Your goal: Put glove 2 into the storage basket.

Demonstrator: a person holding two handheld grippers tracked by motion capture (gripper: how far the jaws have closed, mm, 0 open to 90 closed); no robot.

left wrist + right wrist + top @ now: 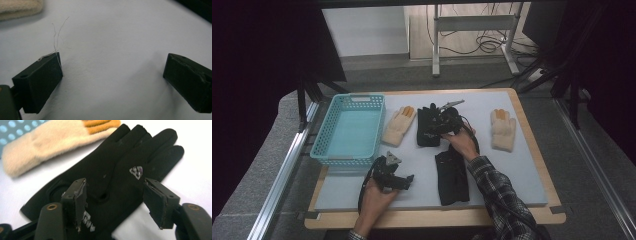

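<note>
Where black glove [117, 167] lies, cream glove [50, 142] beside.

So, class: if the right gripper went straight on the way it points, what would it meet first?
Most likely the black glove lying flat under the open right gripper; the cream glove lies beyond.

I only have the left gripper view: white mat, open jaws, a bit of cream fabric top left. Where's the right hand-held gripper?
Observer: The right hand-held gripper hangs over a black glove, jaws open astride its palm, pads not pressing.
Operator: Any more gloves?
Observer: A second black glove lies nearer the person, and a second cream glove lies at the right of the mat.
Operator: A bin anywhere?
Observer: A blue basket stands at the mat's left edge, nothing in it.
</note>
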